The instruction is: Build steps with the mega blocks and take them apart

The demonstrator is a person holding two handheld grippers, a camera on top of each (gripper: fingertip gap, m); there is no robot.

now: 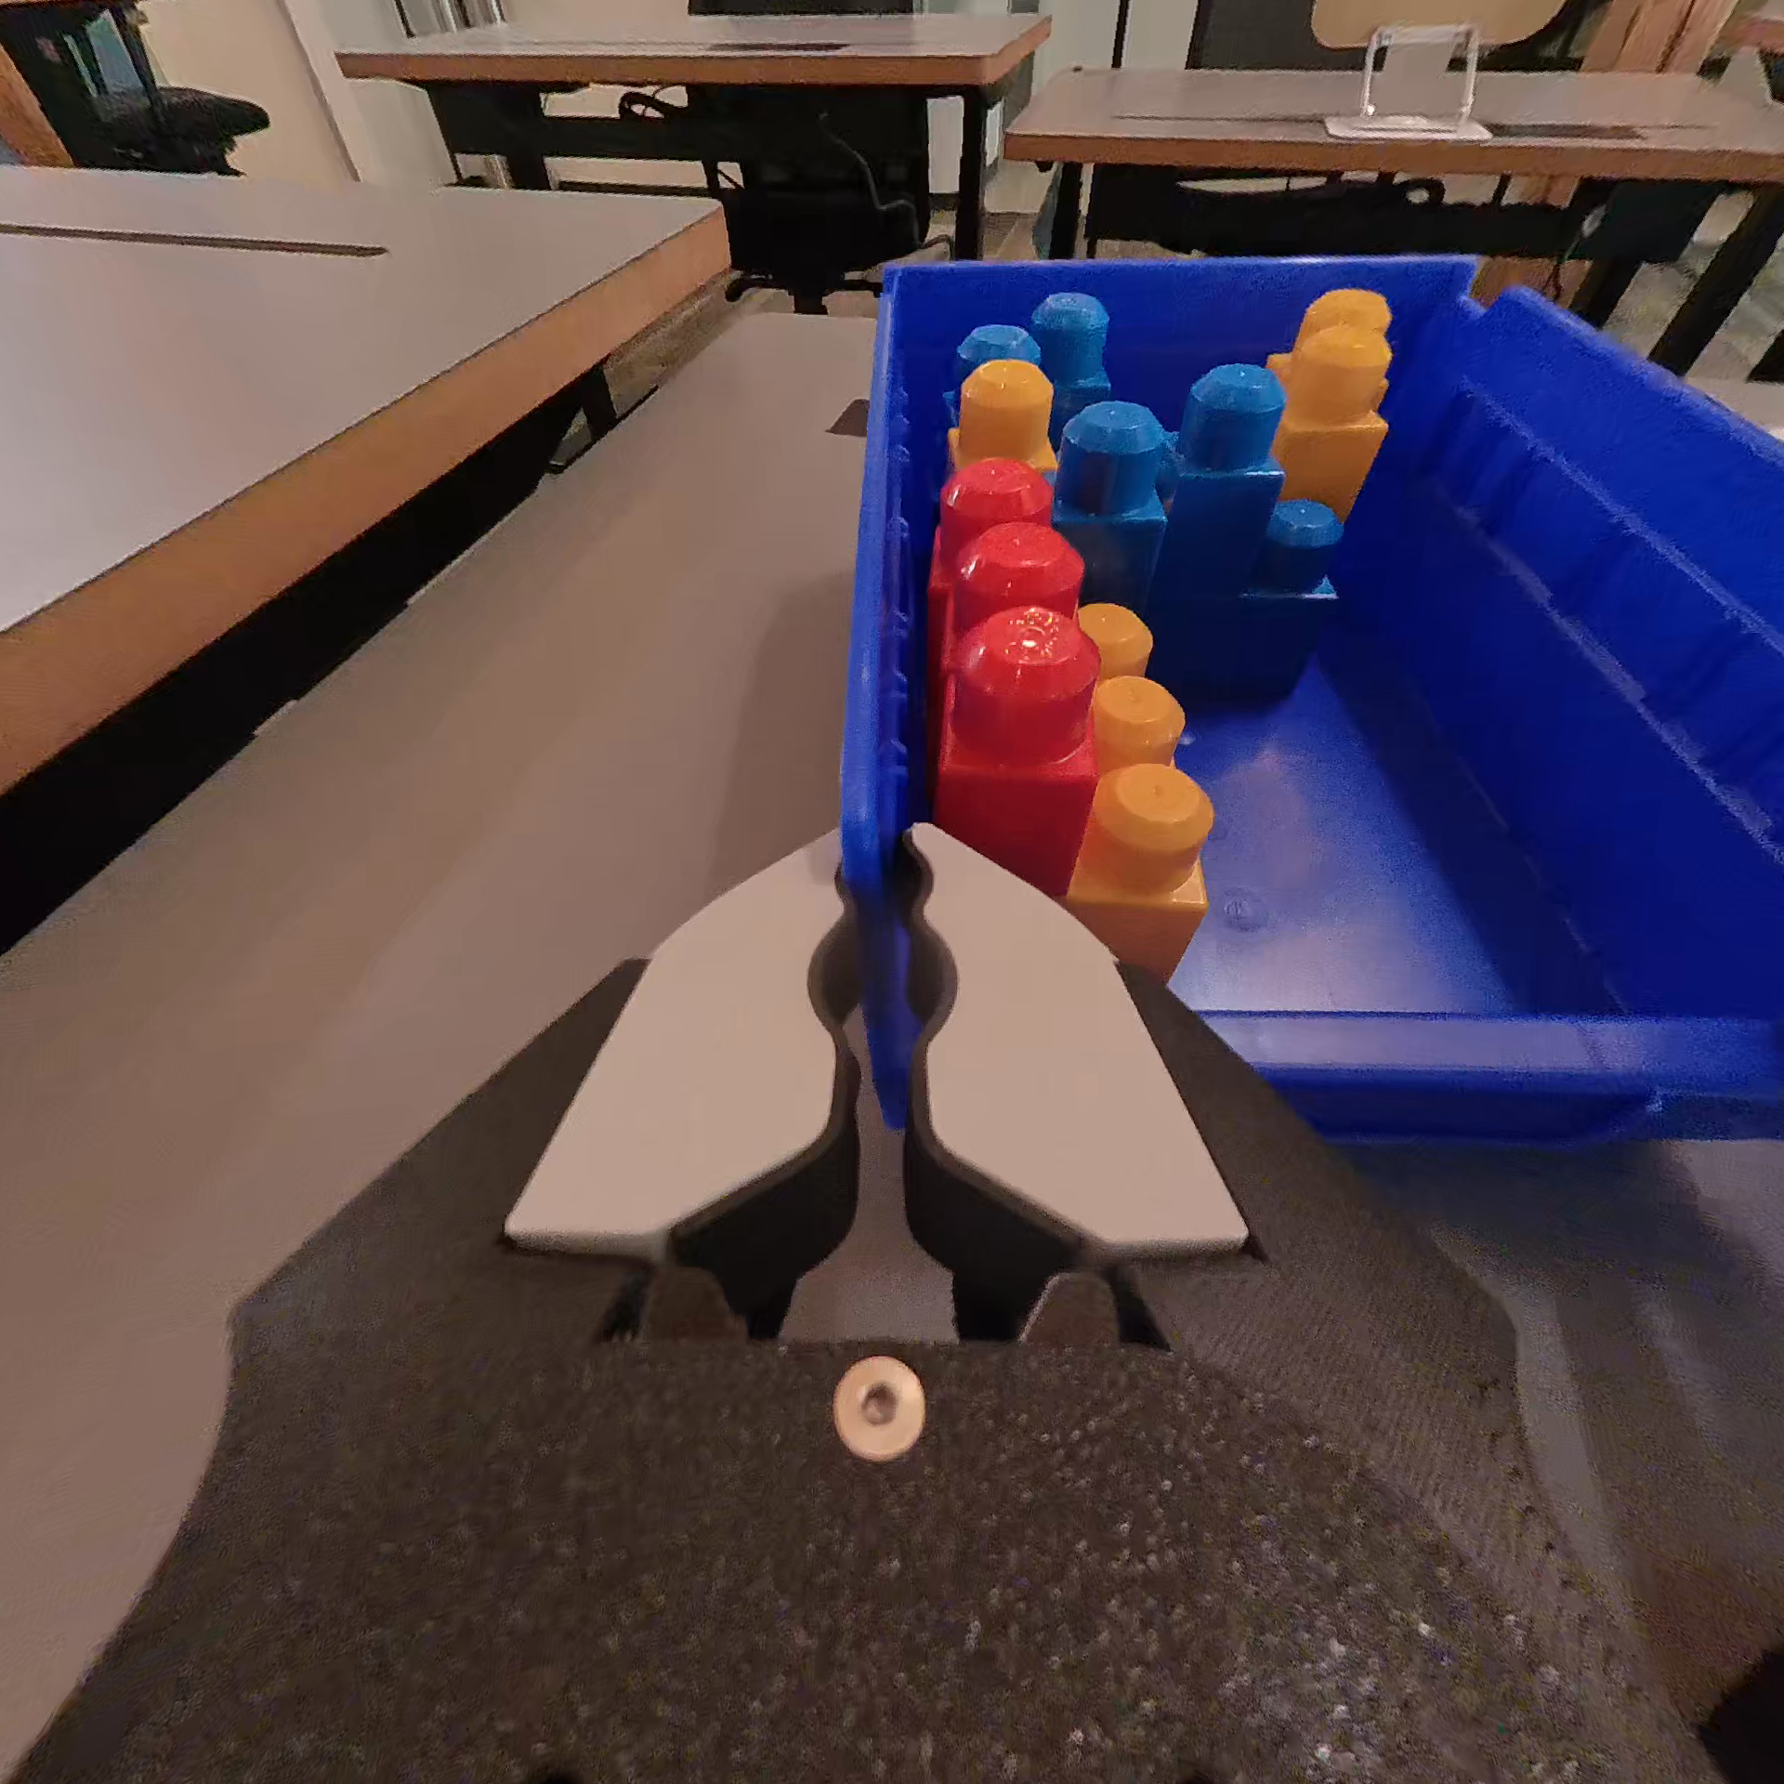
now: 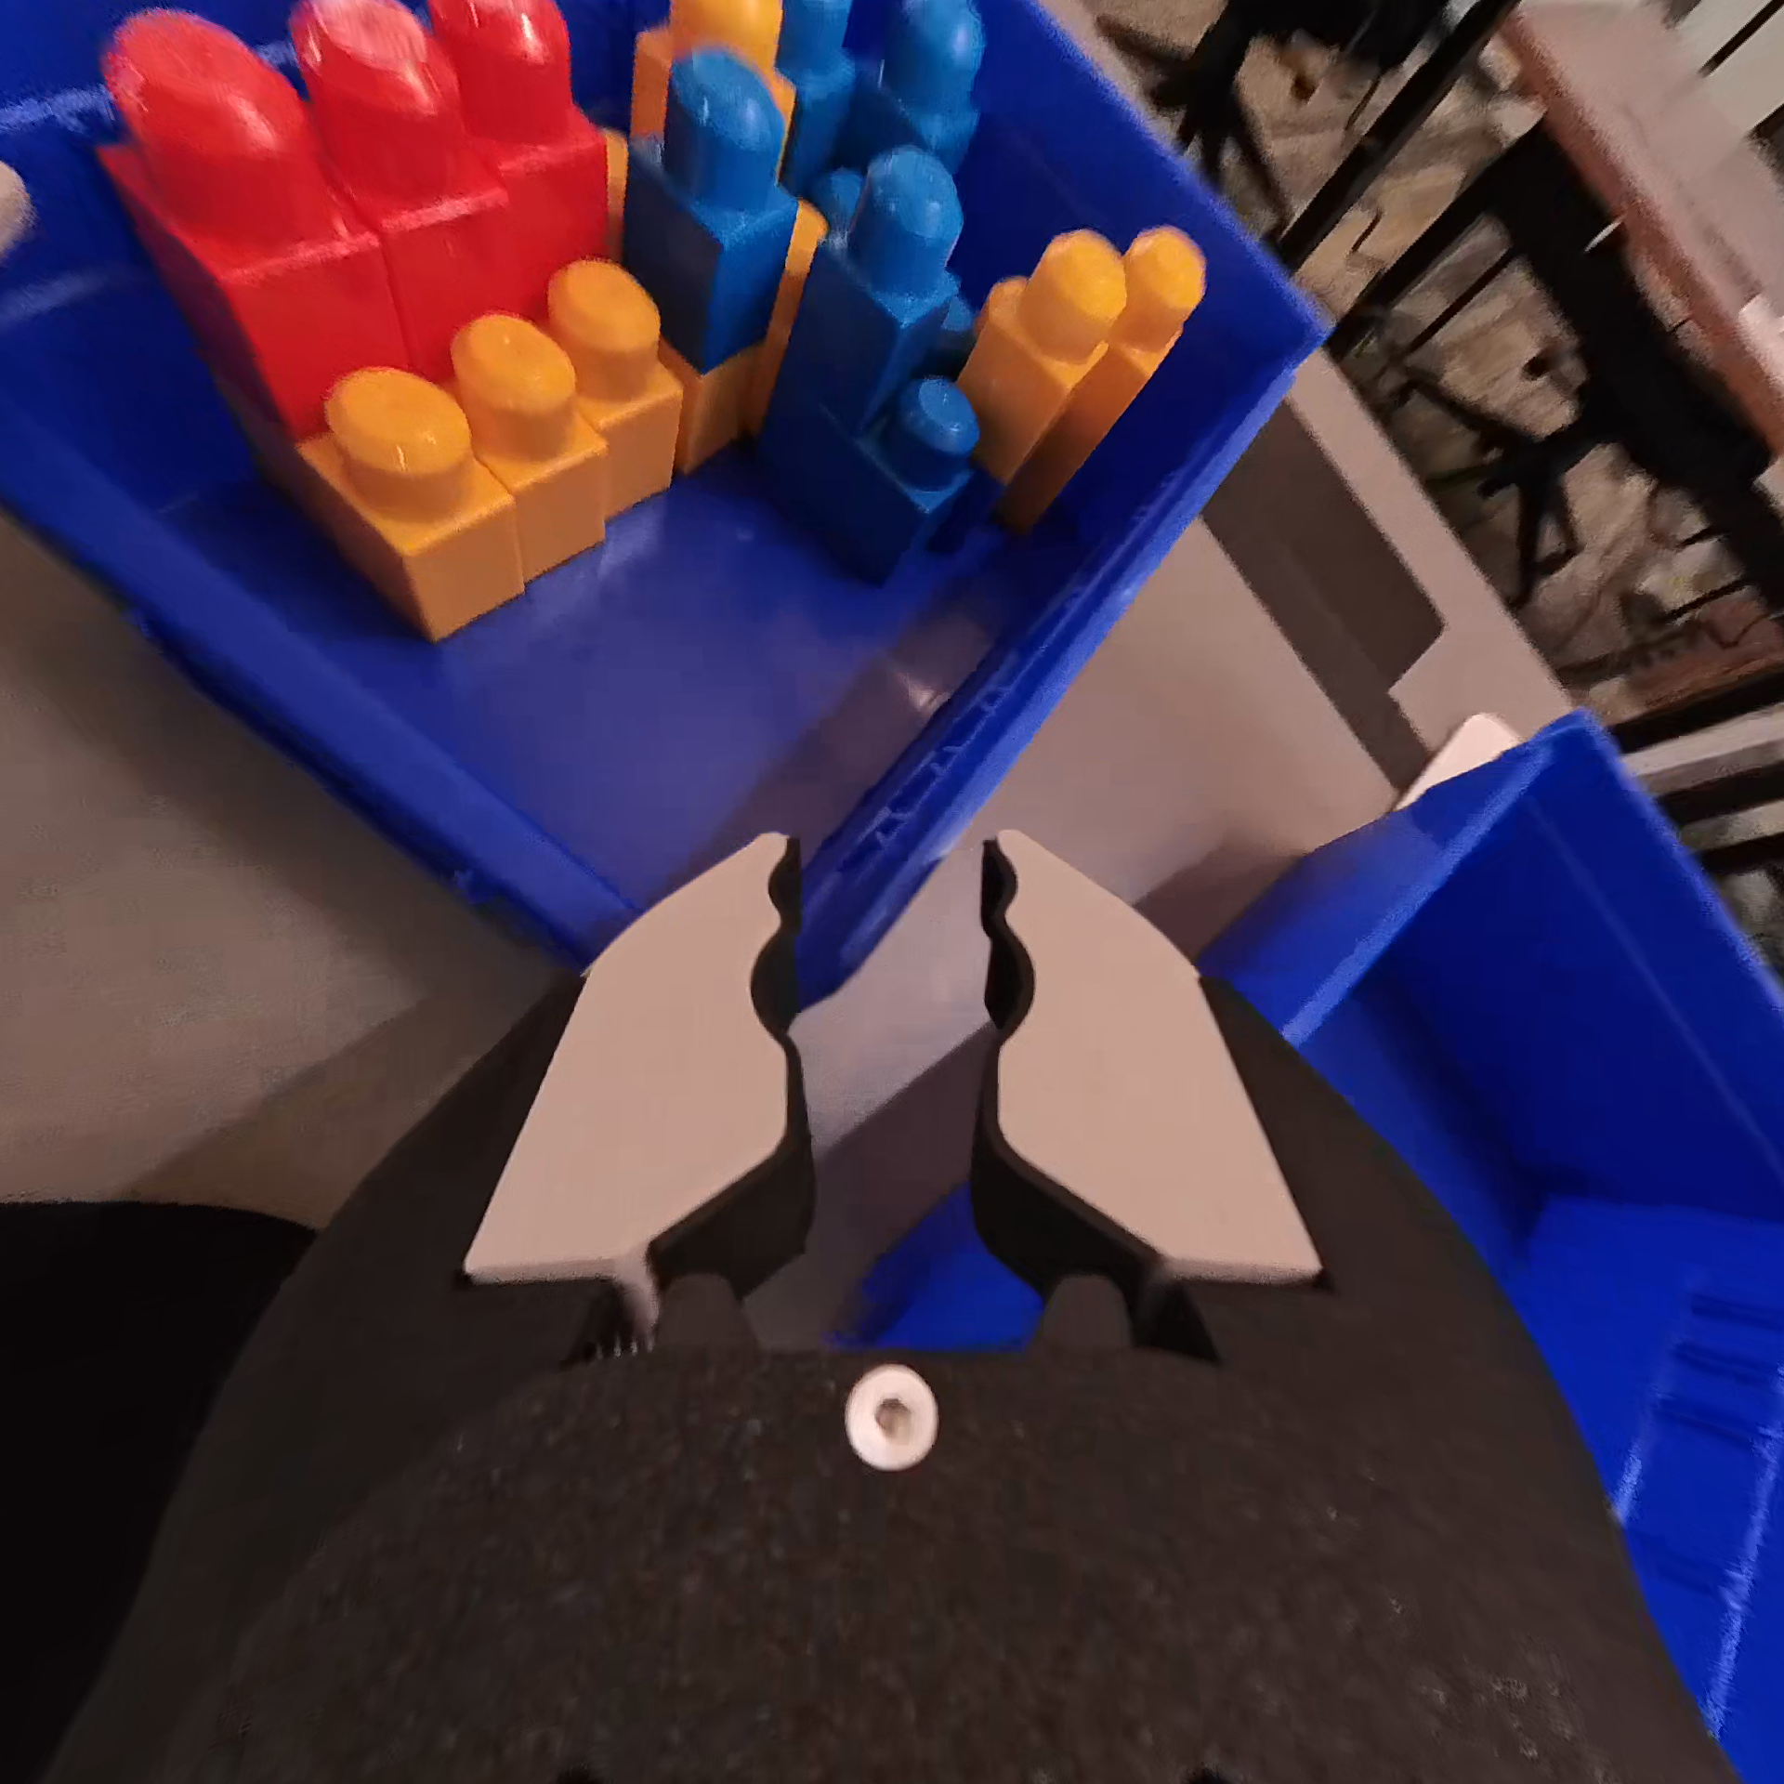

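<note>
A blue bin point(image 1: 1545, 599) holds stacked mega blocks: a red three-stud block point(image 1: 1014, 714), an orange three-stud block point(image 1: 1139, 801) beside it, blue stepped blocks point(image 1: 1216, 521) and orange blocks point(image 1: 1332, 405) at the back. My left gripper point(image 1: 877, 850) is shut on the bin's left wall at its near corner. In the right wrist view the same bin point(image 2: 676, 695) lies ahead with the red block point(image 2: 319, 222), the orange block point(image 2: 463, 483) and the blue blocks point(image 2: 869, 319). My right gripper point(image 2: 888, 850) is open and empty over the bin's near corner.
A second blue bin point(image 2: 1506, 1062) stands at the right of the right gripper. The bins rest on a grey table point(image 1: 434, 869). Other desks point(image 1: 241, 367) and chairs stand behind. A black patch point(image 2: 116, 1351) shows at the lower left. My right fingertips sit around 20 centimeters from my left ones.
</note>
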